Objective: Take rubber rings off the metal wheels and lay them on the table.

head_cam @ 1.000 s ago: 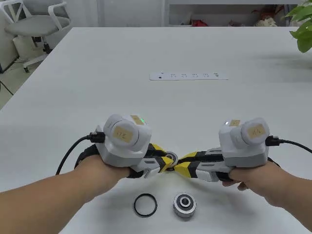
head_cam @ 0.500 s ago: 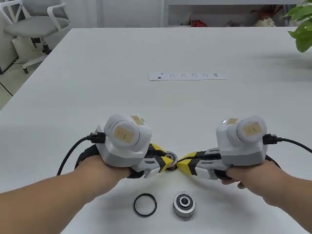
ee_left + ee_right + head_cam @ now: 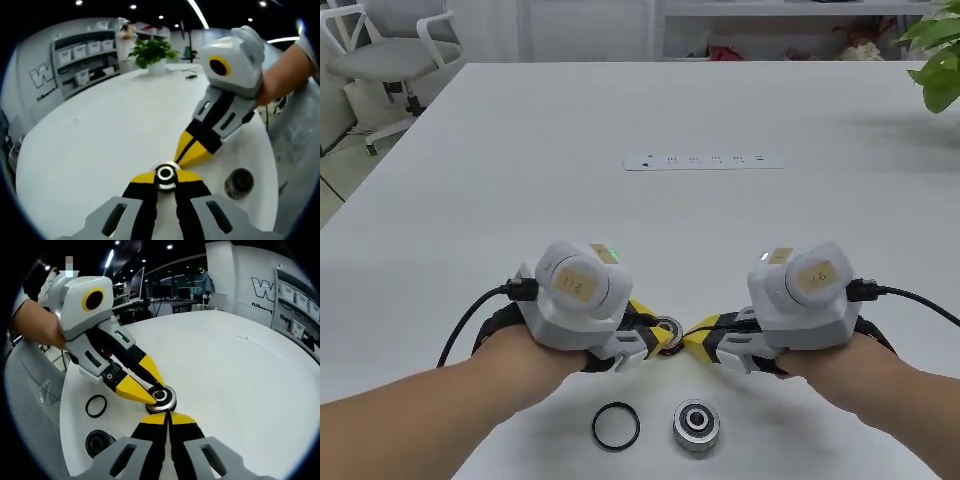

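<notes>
Wheel (image 3: 163, 396) sat clamped in my left tool (image 3: 165, 176); right tool (image 3: 167, 419), jaws together at its rubber ring (image 3: 173, 403), needed an even peel.

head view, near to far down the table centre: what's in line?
Loose metal wheel → clamped wheel in the left gripper → white power strip.
</notes>
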### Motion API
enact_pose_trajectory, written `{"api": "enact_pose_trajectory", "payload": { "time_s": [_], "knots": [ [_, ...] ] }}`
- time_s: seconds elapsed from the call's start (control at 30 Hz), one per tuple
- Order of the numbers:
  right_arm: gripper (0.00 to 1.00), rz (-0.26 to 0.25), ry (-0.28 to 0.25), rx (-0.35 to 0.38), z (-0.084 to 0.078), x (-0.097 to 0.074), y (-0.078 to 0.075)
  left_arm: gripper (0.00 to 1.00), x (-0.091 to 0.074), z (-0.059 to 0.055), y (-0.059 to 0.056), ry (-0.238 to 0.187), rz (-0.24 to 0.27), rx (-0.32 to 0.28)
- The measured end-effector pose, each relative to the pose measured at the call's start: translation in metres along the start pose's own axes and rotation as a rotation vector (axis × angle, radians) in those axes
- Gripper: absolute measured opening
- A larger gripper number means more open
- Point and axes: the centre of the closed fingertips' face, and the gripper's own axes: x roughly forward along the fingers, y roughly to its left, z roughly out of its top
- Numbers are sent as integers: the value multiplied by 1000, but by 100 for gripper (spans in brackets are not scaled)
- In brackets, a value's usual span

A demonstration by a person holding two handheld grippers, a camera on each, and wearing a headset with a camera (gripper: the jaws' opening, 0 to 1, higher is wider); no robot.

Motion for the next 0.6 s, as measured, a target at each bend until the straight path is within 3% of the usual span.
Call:
{"api": "enact_pose_trajectory", "payload": {
  "time_s": [0.2,0.37,0.6],
  "knots": [
    [0,6,-54,172,3,-2,-5,12,0,0,0,3,0,0],
    [0,11,-93,266,7,-5,-7,12,0,0,0,5,0,2],
    [0,25,-117,294,12,-5,-4,12,1,0,0,6,5,2]
  ]
}}
